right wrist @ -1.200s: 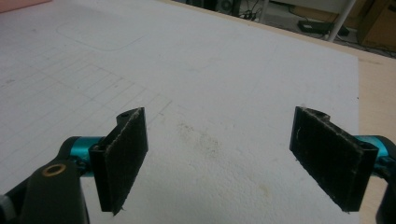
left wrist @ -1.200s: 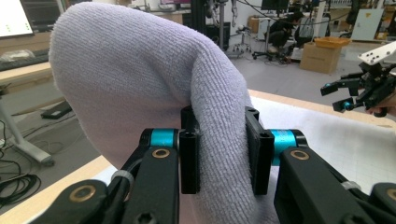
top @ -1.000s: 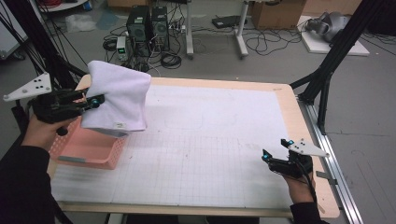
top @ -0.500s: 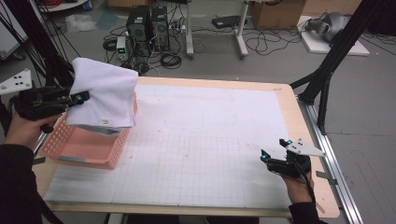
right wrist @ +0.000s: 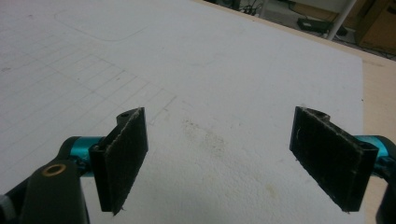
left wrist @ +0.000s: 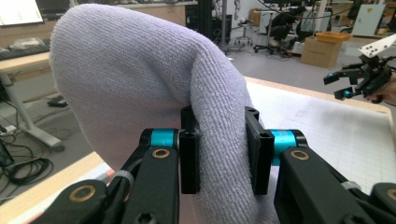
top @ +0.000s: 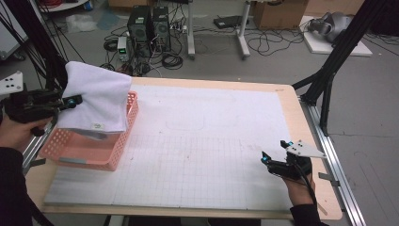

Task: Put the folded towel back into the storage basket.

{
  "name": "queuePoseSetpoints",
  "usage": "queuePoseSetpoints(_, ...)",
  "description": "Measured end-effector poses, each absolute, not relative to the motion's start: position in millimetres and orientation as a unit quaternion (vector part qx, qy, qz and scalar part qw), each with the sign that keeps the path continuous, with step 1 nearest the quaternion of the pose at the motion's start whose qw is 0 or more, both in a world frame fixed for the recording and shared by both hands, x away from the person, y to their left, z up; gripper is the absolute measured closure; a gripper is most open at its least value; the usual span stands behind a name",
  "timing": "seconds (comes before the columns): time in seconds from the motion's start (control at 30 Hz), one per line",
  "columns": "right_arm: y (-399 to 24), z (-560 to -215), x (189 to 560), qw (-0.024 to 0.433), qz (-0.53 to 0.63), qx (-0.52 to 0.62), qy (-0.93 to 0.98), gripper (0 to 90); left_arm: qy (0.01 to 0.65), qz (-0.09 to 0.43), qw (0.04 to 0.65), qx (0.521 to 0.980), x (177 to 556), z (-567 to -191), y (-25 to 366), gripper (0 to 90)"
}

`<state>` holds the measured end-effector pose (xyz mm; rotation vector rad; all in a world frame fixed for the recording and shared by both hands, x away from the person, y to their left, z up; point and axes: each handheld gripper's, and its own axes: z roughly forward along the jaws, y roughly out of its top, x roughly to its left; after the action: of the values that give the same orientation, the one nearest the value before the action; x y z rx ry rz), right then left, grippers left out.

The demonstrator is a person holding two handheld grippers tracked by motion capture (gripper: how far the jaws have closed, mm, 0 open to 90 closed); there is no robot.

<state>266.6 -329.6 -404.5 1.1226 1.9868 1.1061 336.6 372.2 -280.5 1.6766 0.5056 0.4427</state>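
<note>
A white towel hangs bunched over the pink mesh basket at the table's left side, its lower edge dipping inside the basket. My left gripper comes in level from the left and is shut on a fold of the towel. In the left gripper view the cloth is pinched between both pads of that gripper. My right gripper rests near the front right of the white gridded mat, open, with nothing between its fingers. It also appears far off in the left gripper view.
The white gridded mat covers most of the wooden table. Computer towers and cables stand on the floor beyond the far edge. Black frame legs rise at the right corner, and a metal rail runs along the right edge.
My left gripper has carried the towel leftward, from beside the basket's right end to over its middle. The right gripper has stayed put.
</note>
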Motion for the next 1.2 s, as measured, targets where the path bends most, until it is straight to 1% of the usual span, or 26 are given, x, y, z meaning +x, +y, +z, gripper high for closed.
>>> queuePoseSetpoints(0.23, -326.8, -405.2, 266.6, 0.298, 0.414, 0.419, 0.751, 18.1, 0.236, 0.186, 0.612, 0.731, 337.4, -293.5, 384.6, 71.6)
queuePoseSetpoints(0.3, -326.4, -405.2, 266.5, 0.298, 0.412, 0.420, 0.752, 18.1, 0.248, 0.187, 0.614, 0.726, 336.7, -296.5, 391.4, 71.6)
queuePoseSetpoints(0.6, -324.2, -406.4, 267.7, 0.297, 0.409, 0.417, 0.755, 18.1, 0.262, 0.188, 0.607, 0.727, 330.7, -302.4, 409.1, 71.6)
queuePoseSetpoints(0.8, -321.7, -406.6, 268.2, 0.297, 0.409, 0.413, 0.758, 18.1, 0.264, 0.176, 0.602, 0.733, 332.9, -308.7, 406.2, 71.6)
queuePoseSetpoints(1.2, -322.2, -406.9, 268.2, 0.295, 0.408, 0.412, 0.759, 18.1, 0.268, 0.153, 0.585, 0.750, 351.3, -323.0, 390.7, 71.6)
